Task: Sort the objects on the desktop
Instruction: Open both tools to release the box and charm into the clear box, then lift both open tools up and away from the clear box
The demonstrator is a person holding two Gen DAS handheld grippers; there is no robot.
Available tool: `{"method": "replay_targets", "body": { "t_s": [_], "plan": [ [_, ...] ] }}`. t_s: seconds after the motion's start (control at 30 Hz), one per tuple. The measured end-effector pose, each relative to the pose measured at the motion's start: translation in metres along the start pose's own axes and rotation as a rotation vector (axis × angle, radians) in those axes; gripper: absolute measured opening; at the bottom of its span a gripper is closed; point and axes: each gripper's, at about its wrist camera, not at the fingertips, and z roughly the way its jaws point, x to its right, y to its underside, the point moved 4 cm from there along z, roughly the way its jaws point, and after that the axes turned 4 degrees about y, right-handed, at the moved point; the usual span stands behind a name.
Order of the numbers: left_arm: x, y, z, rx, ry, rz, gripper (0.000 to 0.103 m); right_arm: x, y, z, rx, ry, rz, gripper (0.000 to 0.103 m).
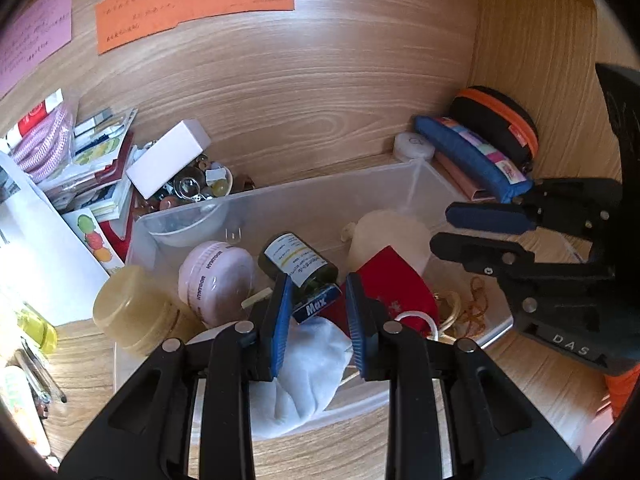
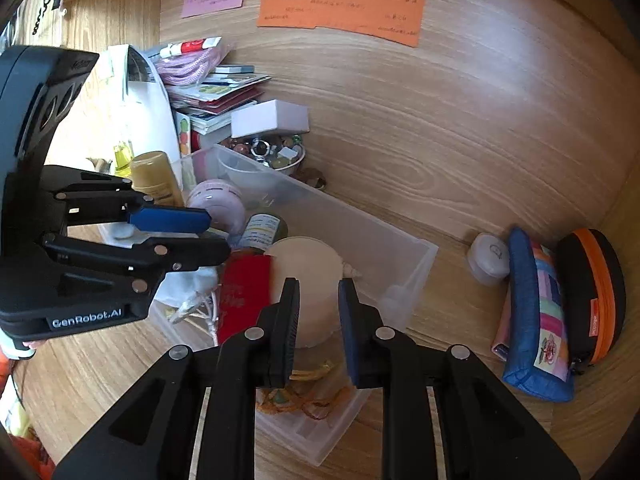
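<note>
Both grippers are held low over the clear bin on the wooden desk, angled down into it. The left gripper is seen with a narrow gap between its blue pads, and nothing is pinched there: the white cloth and the small blue box lie below that gap, not clamped in it. The right gripper is closed almost as far as it goes, and nothing is gripped; the cream jar is framed behind its fingers, inside the bin.

The bin is crowded. A pink round case, a dark bottle on its side, a red pouch and a tangle of orange cord are all packed in it, several of them touching. A yellowish jar is seen at the bin's left edge; whether it stands inside or just outside cannot be told. Outside, by the right wall, a blue pouch, a black case with orange zip and a small white tub are lined up. A heap of booklets and a white box is stacked at the back left.

The step in hand is judged to be the approach, a pick being lined up over the bin. For the next move the jaws must be opened first, since no item here fits the present gaps. Then one item must be singled out from its neighbours and lifted clear without the cord or cloth being dragged along.
</note>
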Motion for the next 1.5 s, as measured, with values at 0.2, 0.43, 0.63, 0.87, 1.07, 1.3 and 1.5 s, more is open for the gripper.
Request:
{"method": "replay_targets", "body": {
  "t_s": [0.2,0.43,0.63,0.87,1.07,1.3,1.5],
  "plan": [
    [-0.001,0.000,-0.006,0.013,0.001,-0.003,0.040,0.000,-0.001,0.005,0.000,0.019,-0.005,0.028],
    [0.003,-0.005,-0.032,0.106,-0.066,0.023,0.065,-0.006,-0.004,-0.010,0.048,0.058,-0.019,0.055],
    [0.001,0.002,-0.055,0.146,-0.142,0.035,0.084,-0.011,-0.004,-0.030,0.082,0.096,-0.030,0.068],
    [-0.002,0.018,-0.079,0.149,-0.198,0.016,0.095,-0.017,0.001,-0.059,0.123,0.139,-0.041,0.083],
    [-0.006,0.034,-0.110,0.175,-0.223,-0.058,0.097,-0.022,0.007,-0.089,0.169,0.172,-0.027,0.096],
    [0.002,0.052,-0.155,0.297,-0.303,-0.115,0.102,-0.025,0.022,-0.121,0.221,0.224,0.037,0.103],
    [0.014,0.068,-0.168,0.323,-0.306,-0.151,0.102,-0.026,0.042,-0.140,0.239,0.229,0.144,0.103]
  ]
}}
